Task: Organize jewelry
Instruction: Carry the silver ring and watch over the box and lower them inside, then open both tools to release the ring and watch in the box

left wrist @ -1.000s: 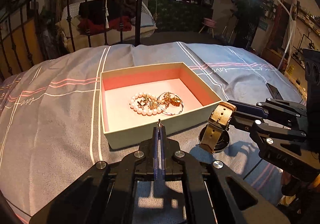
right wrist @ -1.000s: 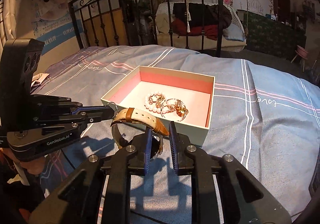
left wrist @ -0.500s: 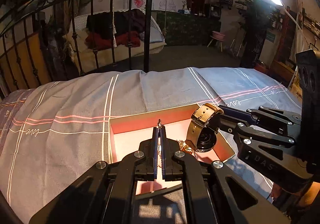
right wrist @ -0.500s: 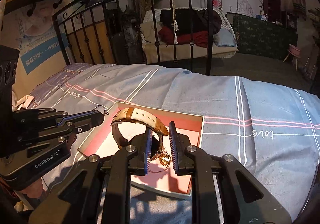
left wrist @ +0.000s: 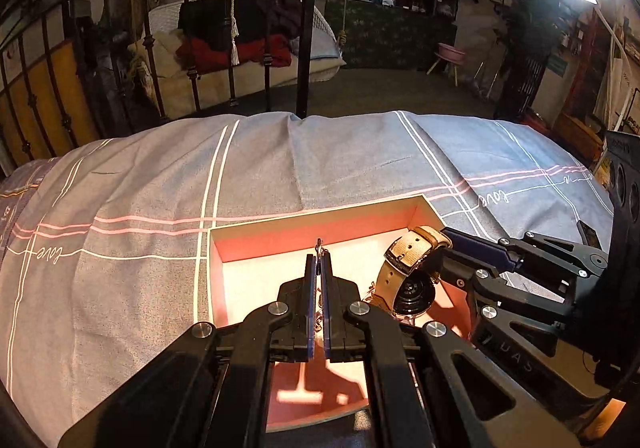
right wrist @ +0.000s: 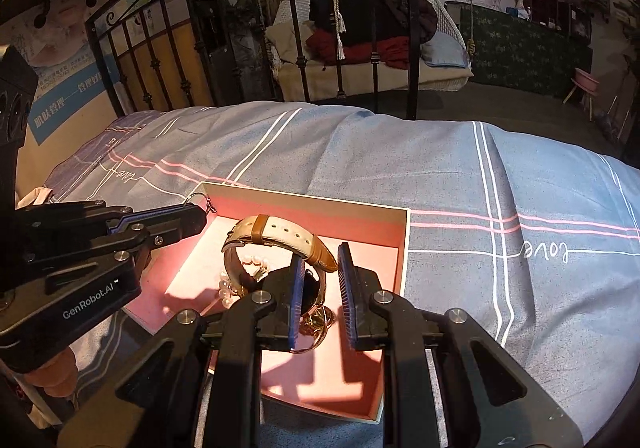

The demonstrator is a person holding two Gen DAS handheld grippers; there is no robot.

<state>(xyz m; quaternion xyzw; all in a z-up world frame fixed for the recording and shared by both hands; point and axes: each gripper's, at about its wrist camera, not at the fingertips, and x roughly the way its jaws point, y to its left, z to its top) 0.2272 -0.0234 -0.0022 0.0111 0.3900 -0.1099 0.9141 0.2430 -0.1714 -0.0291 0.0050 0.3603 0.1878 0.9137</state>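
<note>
Jewelry sits in and over a shallow open cardboard box with a pink lining, which rests on a grey-blue bedspread crossed by white and pink stripes. The right gripper, its jaws now parted, has a beige leather-strap wristwatch with a dark round face between its blue pads; the strap's brown tip leans on the left pad while the other pad stands clear of it. In the left wrist view the wristwatch hangs over the box's right half. The left gripper, pads pressed together, pinches a thin metal chain whose clasp pokes out above the tips, over the box. Beneath the watch lie a white pearl bracelet and a gold bangle on the box floor.
</note>
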